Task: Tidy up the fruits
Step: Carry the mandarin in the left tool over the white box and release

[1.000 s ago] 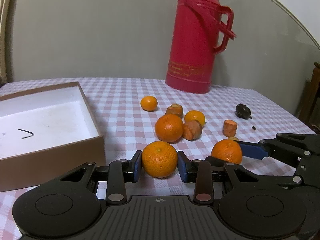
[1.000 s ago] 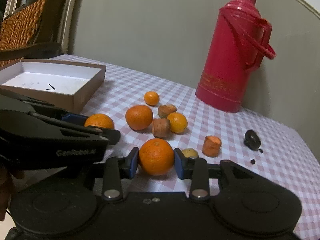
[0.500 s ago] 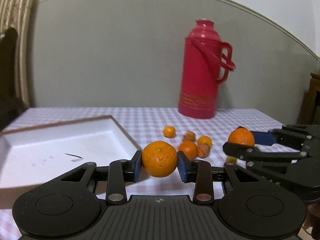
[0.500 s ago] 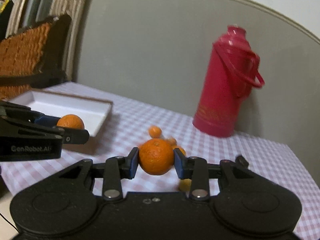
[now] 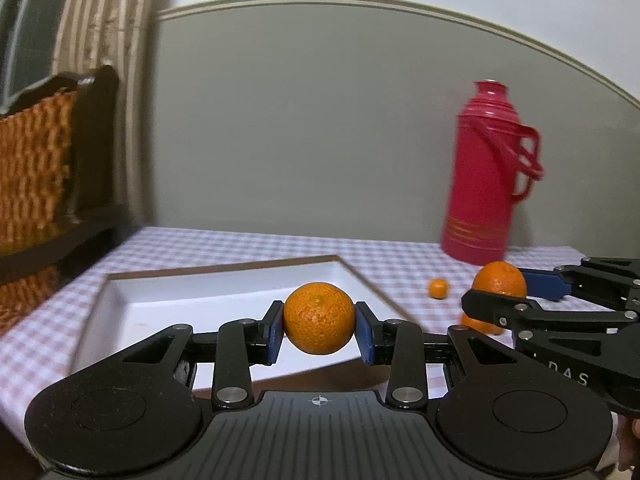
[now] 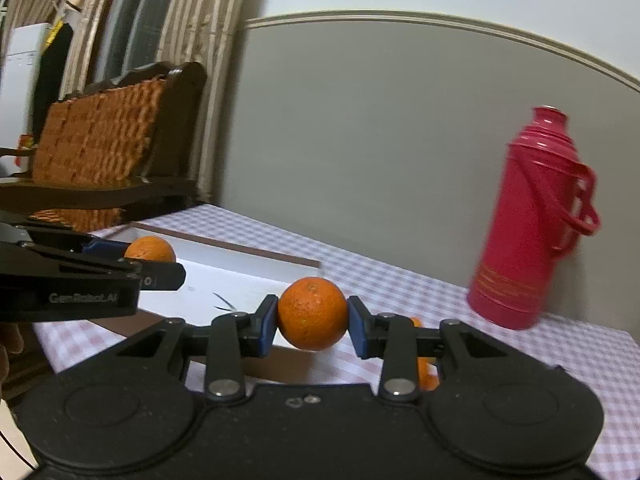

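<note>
While each claw pinches an orange in mid-air, the left claw (image 5: 319, 330) holds its orange (image 5: 319, 317) over the white box (image 5: 208, 300) and the right claw (image 6: 312, 326) carries its orange (image 6: 312, 313) near the box's edge. Round fruit could roll out of the pads or bounce out if let go from this height, and the claws could collide.

left gripper (image 5: 319, 332): matte black ribbed body | blue pads (image 5: 274, 334) | silver screws, white crosshair mark || right gripper (image 6: 312, 330): black speckled body | blue pads (image 6: 266, 330) | silver screws | white "DAS" lettering on side
</note>
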